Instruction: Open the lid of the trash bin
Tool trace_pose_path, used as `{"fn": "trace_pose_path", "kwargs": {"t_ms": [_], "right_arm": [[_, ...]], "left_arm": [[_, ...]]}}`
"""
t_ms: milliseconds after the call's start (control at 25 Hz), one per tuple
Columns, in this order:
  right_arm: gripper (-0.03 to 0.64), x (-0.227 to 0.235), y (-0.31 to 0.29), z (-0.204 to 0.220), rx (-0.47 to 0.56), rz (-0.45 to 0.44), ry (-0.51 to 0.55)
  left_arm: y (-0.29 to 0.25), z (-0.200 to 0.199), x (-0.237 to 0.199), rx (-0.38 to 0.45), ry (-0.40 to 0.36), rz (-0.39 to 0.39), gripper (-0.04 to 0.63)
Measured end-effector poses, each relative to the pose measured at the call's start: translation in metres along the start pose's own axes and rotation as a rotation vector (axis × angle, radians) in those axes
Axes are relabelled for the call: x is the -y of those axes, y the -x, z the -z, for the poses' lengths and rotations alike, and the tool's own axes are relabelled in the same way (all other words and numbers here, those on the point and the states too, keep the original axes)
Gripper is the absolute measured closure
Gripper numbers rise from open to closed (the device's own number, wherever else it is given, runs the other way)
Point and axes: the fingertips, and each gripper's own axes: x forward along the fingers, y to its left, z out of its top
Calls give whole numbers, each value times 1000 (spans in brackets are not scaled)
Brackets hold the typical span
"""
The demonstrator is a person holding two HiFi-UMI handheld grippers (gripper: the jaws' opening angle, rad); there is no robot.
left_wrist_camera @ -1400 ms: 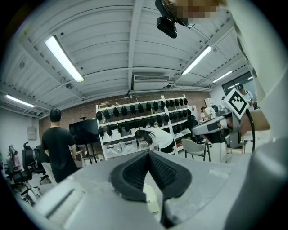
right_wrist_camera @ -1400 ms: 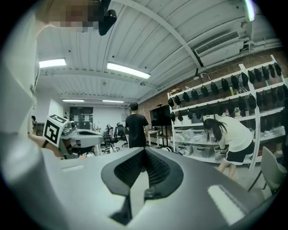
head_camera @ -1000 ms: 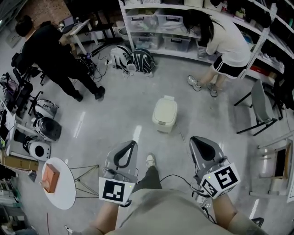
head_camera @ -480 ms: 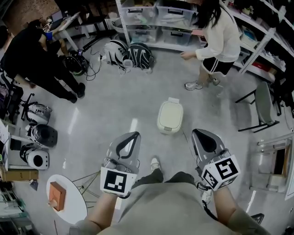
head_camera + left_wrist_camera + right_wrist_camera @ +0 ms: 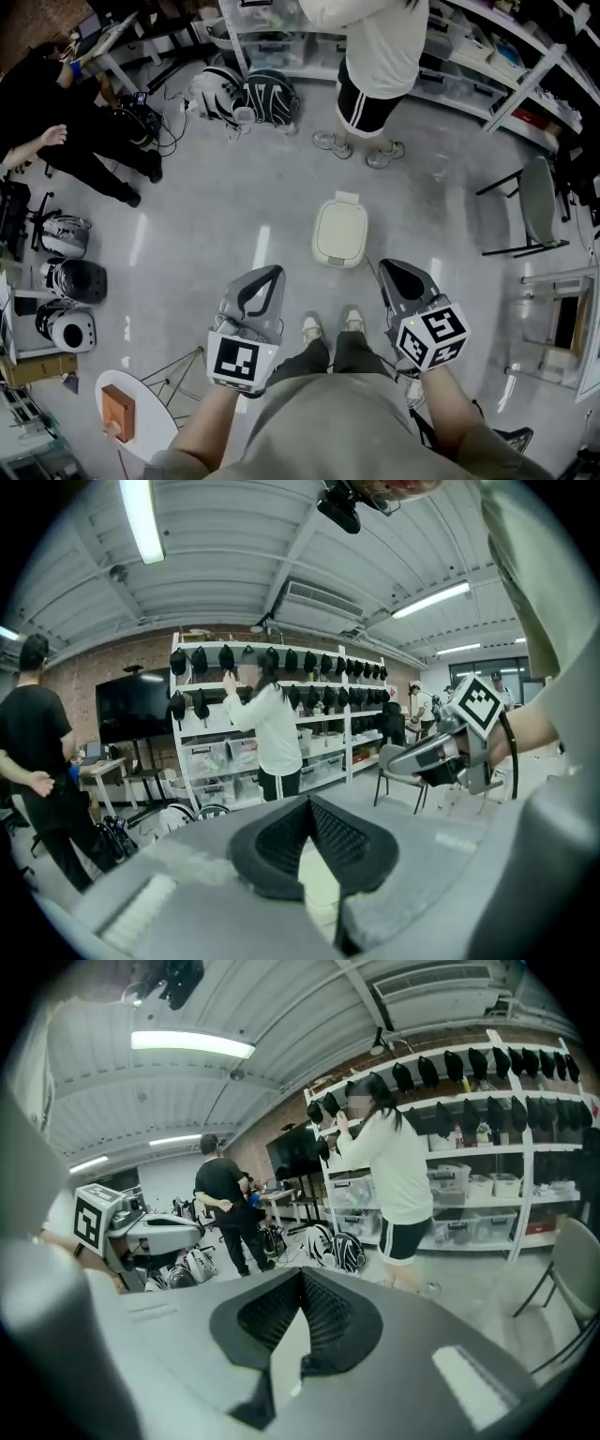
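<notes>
The trash bin (image 5: 339, 232) sits on the floor (image 5: 197, 262) at mid-frame, lid down. Our left claw (image 5: 266, 277) and right claw (image 5: 390, 273) hover short of it, each pressed together, holding nothing. We should bring one under the lid's free edge and lift slowly.

Right gripper (image 5: 302, 1277) — 2 jaw tips together, nothing held. Left gripper (image 5: 190, 1232) near left; person in white (image 5: 392, 1180) far, at shelves (image 5: 487, 1152).

Head view looks steeply down; gripper views share the shelves (image 5: 487, 1152).
</notes>
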Motion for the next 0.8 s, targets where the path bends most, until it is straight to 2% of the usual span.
{"fn": "trace_pose_path", "kwargs": {"t_ms": [80, 320, 520, 800], "right_arm": [[614, 14, -22, 18, -35, -3, -22], [614, 45, -89, 88, -180, -49, -74], [614, 69, -147, 167, -278, -77, -136], [614, 90, -228, 296, -412, -67, -195]], "left_arm": [[-21, 16, -1, -37, -6, 18, 594], [-84, 84, -3, -149, 73, 26, 594], [-134, 169, -4, -250, 121, 21, 593], [-185, 292, 7, -368, 221, 27, 592]]}}
